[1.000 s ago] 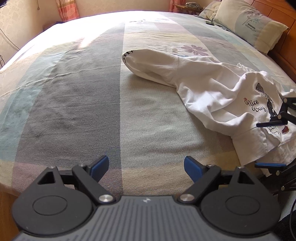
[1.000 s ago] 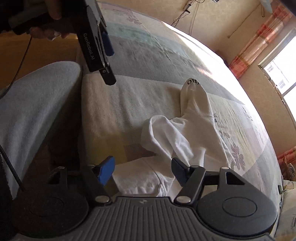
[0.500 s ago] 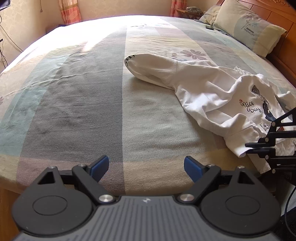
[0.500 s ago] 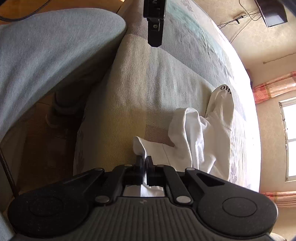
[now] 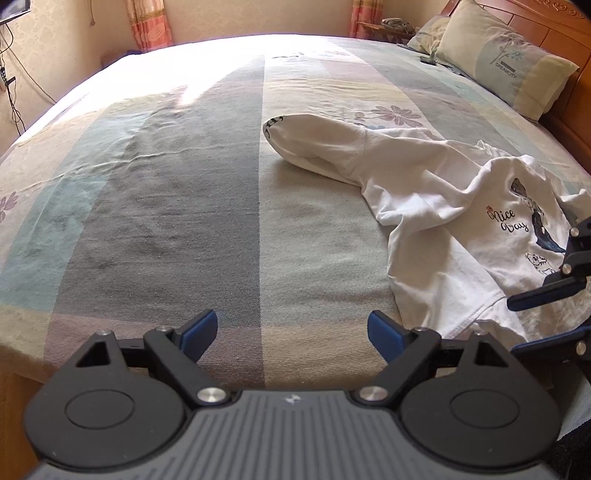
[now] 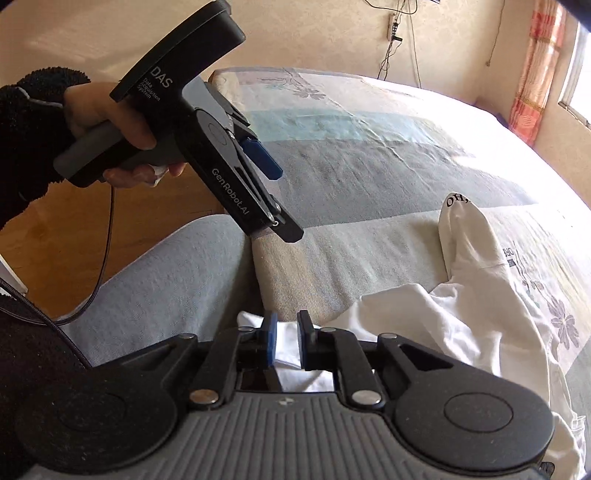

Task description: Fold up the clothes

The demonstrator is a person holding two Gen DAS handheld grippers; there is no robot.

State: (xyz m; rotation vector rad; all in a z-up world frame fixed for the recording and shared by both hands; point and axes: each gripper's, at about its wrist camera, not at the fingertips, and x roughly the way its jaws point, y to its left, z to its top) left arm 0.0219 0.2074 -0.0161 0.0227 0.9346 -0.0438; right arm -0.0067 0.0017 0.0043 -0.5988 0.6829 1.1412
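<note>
Nearest to us in the right wrist view, the right gripper (image 6: 284, 341) points down at the near edge of the bed (image 6: 369, 177). Its jaws stand narrow and have just been opening; the blue pads are slightly apart, with white cloth of the sweatshirt (image 6: 461, 321) showing in the gap between and below them, and no pad visibly pressing on it. In the left wrist view the same gripper enters at the right edge, its two fingers apart just over the garment's hem.

The left gripper (image 5: 291, 332) hangs over the near part of the striped bedspread (image 5: 166, 221), and its jaws stand wide with nothing between them. From the right wrist view we see it gripped by a hand (image 6: 110, 129) in a dark fleecy sleeve (image 6: 26, 140), a cable trailing below it, and a leg in grey trousers (image 6: 166, 288) against the bed's edge.

The white sweatshirt lies crumpled on the right half of the bed, close to the near edge. Its printed front, reading "Nice Day" (image 5: 508, 221), faces up, and one sleeve (image 5: 332, 147) stretches away toward the middle of the bed, its cuff bearing dark letters.

Farther off, a pillow (image 5: 506, 62) leans on the wooden headboard (image 5: 554, 29) at the right, and orange checked curtains (image 5: 147, 22) hang on the far wall.
</note>
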